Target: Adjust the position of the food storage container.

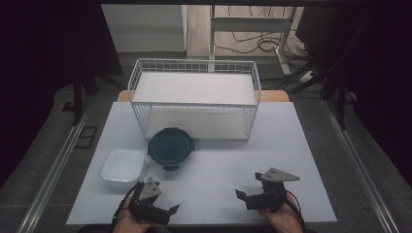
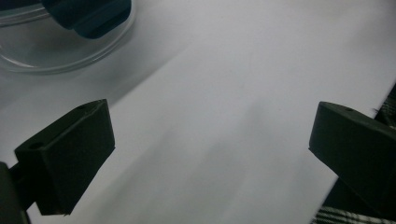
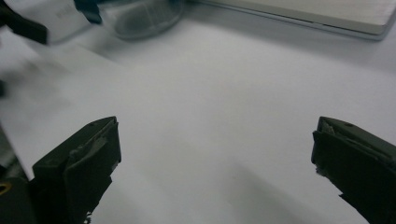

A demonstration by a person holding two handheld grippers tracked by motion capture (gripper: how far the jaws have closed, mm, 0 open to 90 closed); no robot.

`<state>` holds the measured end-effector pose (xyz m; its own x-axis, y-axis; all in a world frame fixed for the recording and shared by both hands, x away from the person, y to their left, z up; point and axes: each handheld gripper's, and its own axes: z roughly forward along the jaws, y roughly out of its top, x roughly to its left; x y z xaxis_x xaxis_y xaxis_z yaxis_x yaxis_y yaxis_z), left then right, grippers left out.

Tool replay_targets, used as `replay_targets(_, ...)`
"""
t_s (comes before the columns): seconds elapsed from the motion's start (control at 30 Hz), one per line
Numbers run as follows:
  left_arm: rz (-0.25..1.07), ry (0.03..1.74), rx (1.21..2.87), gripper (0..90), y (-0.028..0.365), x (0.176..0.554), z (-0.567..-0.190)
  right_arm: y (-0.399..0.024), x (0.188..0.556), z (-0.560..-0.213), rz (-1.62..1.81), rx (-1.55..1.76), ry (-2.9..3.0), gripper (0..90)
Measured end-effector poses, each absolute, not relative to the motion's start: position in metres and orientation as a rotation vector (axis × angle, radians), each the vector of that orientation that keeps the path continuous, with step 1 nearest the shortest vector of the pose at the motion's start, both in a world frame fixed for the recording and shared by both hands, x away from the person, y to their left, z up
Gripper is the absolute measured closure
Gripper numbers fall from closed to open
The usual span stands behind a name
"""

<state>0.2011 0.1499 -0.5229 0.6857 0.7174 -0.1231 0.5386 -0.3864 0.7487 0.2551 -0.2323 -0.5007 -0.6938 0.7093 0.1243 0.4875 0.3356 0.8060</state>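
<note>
Where bench meets near edge: left gripper (image 1: 163,206) and right gripper (image 1: 248,188), jaws spread wide, nothing between. Beyond, toward left edge: white square container (image 1: 123,166), round dark-lidded container (image 1: 170,148) just beside. Farthest, at far edge: white wire basket (image 1: 194,65). No legible writing.

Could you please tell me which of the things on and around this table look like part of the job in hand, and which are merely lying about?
Likely part of the job, being nearest the open tools:
- round container with dark lid
- white square container
- wire basket
- left tool
- right tool

Merely lying about:
- cables on the floor
- white desk frame
</note>
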Motion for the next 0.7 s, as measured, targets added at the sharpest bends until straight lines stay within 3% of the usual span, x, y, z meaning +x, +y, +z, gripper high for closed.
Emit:
replay_targets(0.23, 0.295, 0.971, 2.115, 3.4, 0.15, 0.201, -0.525, -0.231, 0.254, -0.498, 1.249, 1.031, 2.352, 0.5)
replay_targets(0.3, 0.3, 0.969, 2.124, 11.8, 0.149, 0.2, -0.524, -0.232, 0.255, -0.498, 1.238, 1.04, 2.364, 1.8)
replay_targets(0.37, 0.297, 0.962, 2.121, 13.0, 0.149, 0.2, -0.523, -0.232, 0.255, -0.498, 1.235, 1.046, 2.363, 3.2)
replay_targets(0.53, 0.309, 0.98, 2.095, 26.1, 0.156, 0.2, -0.52, -0.232, 0.254, -0.496, 1.204, 1.018, 2.35, 9.4)
replay_targets(0.57, 0.326, 0.998, 2.075, 34.7, 0.161, 0.201, -0.519, -0.231, 0.254, -0.496, 1.191, 1.013, 2.346, 10.6)
replay_targets(0.67, 0.377, 1.01, 2.048, 47.7, 0.167, 0.201, -0.514, -0.232, 0.254, -0.496, 1.177, 1.009, 2.341, 11.7)
replay_targets(0.7, 0.42, 1.022, 2.032, 47.7, 0.17, 0.201, -0.511, -0.232, 0.254, -0.496, 1.177, 1.009, 2.341, 11.7)
